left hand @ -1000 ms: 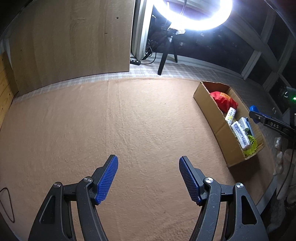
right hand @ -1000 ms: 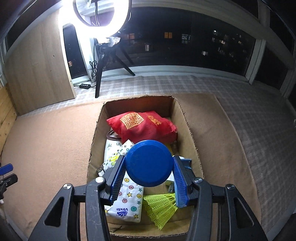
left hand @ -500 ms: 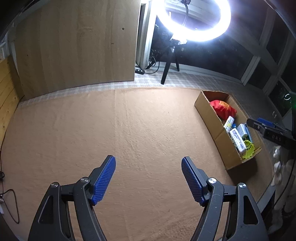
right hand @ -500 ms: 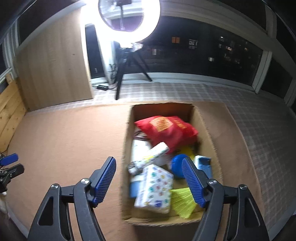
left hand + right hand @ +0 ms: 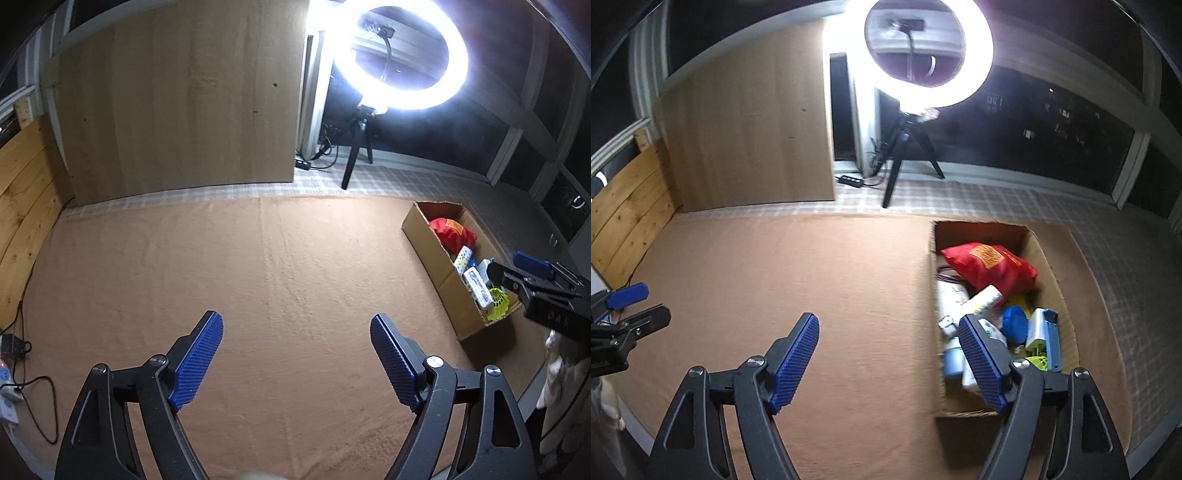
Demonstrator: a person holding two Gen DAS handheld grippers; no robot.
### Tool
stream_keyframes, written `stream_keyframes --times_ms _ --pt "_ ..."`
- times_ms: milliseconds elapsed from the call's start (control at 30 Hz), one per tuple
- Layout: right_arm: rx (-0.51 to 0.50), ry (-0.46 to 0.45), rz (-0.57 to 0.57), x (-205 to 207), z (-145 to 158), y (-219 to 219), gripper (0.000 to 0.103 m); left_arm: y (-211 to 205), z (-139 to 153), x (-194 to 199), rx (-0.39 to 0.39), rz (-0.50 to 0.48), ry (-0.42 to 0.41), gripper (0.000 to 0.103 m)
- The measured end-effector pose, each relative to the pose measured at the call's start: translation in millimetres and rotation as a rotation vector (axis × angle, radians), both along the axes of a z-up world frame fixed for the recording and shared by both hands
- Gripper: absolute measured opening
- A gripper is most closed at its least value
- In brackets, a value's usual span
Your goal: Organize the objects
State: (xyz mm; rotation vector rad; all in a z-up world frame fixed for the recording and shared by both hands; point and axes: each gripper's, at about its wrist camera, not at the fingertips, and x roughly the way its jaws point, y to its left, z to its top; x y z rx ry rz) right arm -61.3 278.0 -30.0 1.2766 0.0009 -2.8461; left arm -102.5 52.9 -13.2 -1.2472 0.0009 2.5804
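My left gripper (image 5: 296, 356): two black plastic arms with triangular cut-outs, each ending in a blue ribbed pad (image 5: 197, 363). Silver screw heads (image 5: 157, 359) sit at the pivots behind each pad, two per arm. My right gripper (image 5: 888, 359) is the same build: black arms, blue ribbed pads (image 5: 981, 363), silver screws (image 5: 1018, 363). Seen side-on from the left camera, the right gripper's black body carries faint pale lettering (image 5: 557, 319), too small to read with certainty.
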Motion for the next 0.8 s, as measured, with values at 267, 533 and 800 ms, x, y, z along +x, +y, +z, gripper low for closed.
stream_keyframes --times_ms 267,533,800 --pt "0.003 0.024 0.012 14.6 7.9 -49.3 0.082 -29.0 11.5 11.3 -0.004 0.031 0.021 0.091" --pt "0.02 0.019 -0.002 28.2 1.1 -83.3 0.083 -58.3 8.6 18.9 -0.013 0.052 0.006 0.092" --pt "0.017 0.013 -0.005 33.9 -3.6 -105.6 0.083 -82.9 -1.2 25.9 -0.026 0.068 -0.015 0.092"
